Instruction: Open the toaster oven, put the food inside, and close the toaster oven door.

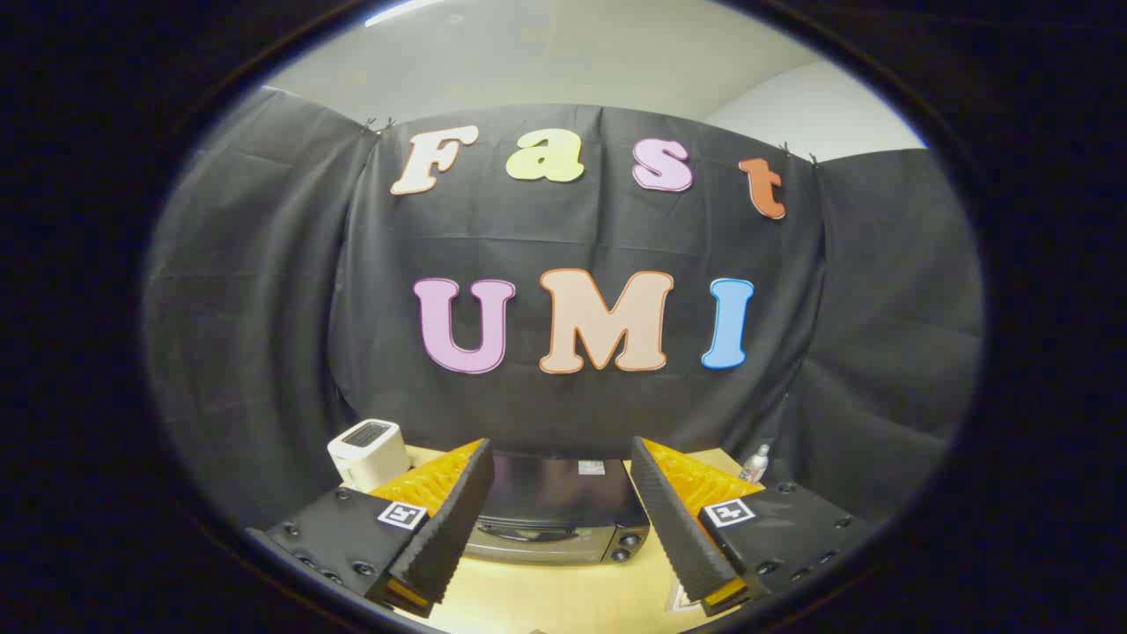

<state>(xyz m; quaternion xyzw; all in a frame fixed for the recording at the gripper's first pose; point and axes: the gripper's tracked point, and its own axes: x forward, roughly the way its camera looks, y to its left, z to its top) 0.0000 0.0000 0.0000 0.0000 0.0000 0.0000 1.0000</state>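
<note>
Jaws are spread wide with nothing between them, gripper hanging up above the table and aimed down at the oven. Probably held back like that to line up on the door before going in. The inner faces of the fingers look ribbed, likely for grip. Table is a pale, smooth wood-look top. Just ahead, framed between the fingers, sits the oven: dark boxy thing with a flat top, door closed, a long handle across the front and two round knobs at its right end. No food visible from here, so nothing's started yet by the look of it. Beyond the left finger there's a small white toaster with rounded corners, and past the right finger a little bottle. Black cloth wall behind it all.
</note>
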